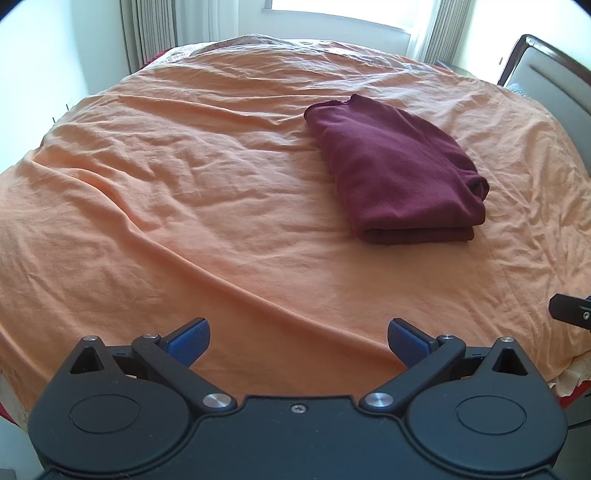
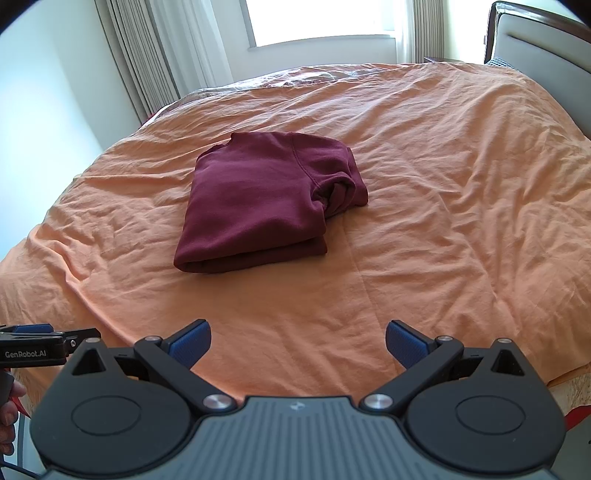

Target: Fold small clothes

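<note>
Left gripper [image 1: 298, 345] spread wide, blue pads [image 1: 188, 341] far apart, nothing between them, hovering over the near edge of the orange bedsheet [image 1: 184, 206], well short of the maroon garment [image 1: 395, 173]. Right gripper [image 2: 298, 345] likewise spread and empty, also low over the near edge of the sheet, just beside its partner, whose side shows at the left border of the right wrist view. Beyond both, the maroon garment [image 2: 258, 199] lying folded into a compact stack on the sheet, roughly mid-bed, near fold edge tidy and doubled, touched by neither tool. At the garment's right side, a bunched roll of cloth, seemingly a sleeve or cuff, bulging out of the stack rather than tucked flat. Judged from this: folding largely done, perhaps wholly. Risks from here: a pinch taking only the top layer and peeling the stack open when lifted; a pad catching the loose sheet beneath along with the garment and dragging both; the bulging roll springing free if the stack is nudged from that side; soft mattress and wrinkled sheet giving way under a press, skewing the edges. No containers in view — no basket, box or drawer — so nothing held in any; past the garment only curtains [image 2: 147, 55], a bright window [image 2: 317, 22] and a headboard [image 2: 535, 40].
</note>
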### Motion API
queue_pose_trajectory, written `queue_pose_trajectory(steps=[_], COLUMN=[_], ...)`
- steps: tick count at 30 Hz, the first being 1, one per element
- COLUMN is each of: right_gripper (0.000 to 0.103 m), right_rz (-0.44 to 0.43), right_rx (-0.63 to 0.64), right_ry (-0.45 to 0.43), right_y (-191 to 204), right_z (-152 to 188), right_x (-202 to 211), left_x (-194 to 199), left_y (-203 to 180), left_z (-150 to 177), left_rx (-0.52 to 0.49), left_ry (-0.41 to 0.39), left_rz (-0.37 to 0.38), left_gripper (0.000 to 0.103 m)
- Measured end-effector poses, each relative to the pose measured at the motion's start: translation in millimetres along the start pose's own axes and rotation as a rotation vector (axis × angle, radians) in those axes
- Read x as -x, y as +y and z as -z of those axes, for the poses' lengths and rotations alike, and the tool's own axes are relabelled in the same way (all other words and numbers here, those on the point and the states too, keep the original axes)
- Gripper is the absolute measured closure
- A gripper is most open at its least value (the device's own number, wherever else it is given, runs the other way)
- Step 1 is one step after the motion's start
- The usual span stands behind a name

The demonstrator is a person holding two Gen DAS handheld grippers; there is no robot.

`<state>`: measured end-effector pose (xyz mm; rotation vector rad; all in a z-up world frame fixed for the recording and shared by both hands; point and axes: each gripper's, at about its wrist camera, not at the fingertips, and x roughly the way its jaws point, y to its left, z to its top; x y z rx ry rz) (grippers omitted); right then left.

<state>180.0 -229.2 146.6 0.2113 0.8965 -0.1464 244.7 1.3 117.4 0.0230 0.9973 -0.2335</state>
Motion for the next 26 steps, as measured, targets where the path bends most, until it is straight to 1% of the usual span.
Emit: queue_pose_trajectory(steps=[3,8,17,26], right_gripper=[0.0,0.0,0.0,0.0], right_rz=[0.0,0.0,-0.006,-0.019], right_rx=[0.0,0.003,0.007,0.009], right_ry=[0.0,0.003,0.007,0.022], right_y=[0.1,0.2,1.2,-4.5], right_z=[-0.1,0.1,0.9,-5.2], right_x=[-0.3,-0.9,-2.5,-9.1], left_x=[-0.5,-1.2,-3.9,-4.6], left_y=[-2.8,-1.2,2.3,3.9], left_z=[-0.7,-2.3,-2.8,-1.9], left_rx=[-0.013,-0.012,-0.008,-0.003], left_ry=[0.009,0.016,0.021,0.028], left_rz=[-0.035,-0.05,-0.057,-0.058], left_gripper=[0.001,0.001,0.001,0.001])
